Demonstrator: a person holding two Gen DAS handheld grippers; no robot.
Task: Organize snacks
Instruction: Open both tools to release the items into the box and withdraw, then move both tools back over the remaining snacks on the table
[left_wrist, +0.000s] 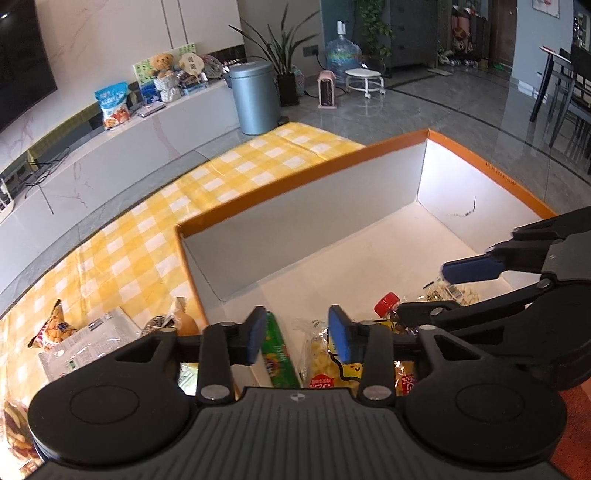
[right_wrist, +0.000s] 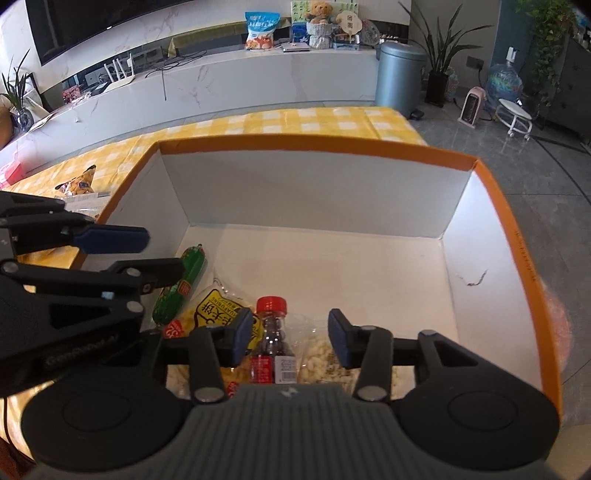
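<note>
An orange-rimmed white box (right_wrist: 314, 144) (left_wrist: 295, 173) sits on a yellow checked cloth. Inside at its near end lie a green sausage stick (right_wrist: 181, 282) (left_wrist: 277, 347), a yellow snack bag (right_wrist: 212, 314) (left_wrist: 325, 362), a red-capped bottle (right_wrist: 272, 332) (left_wrist: 388, 303) and a clear bag of pale snacks (right_wrist: 321, 354) (left_wrist: 452, 291). My left gripper (left_wrist: 297, 338) is open and empty above the box's near left corner. My right gripper (right_wrist: 290, 338) is open and empty above the bottle.
Loose snack packets (left_wrist: 55, 328) (right_wrist: 79, 186) lie on the cloth (left_wrist: 229, 173) left of the box. A white marble TV bench (right_wrist: 221, 77), a grey bin (right_wrist: 397, 74) and a plant (left_wrist: 284, 55) stand beyond the table. Grey tiled floor lies to the right.
</note>
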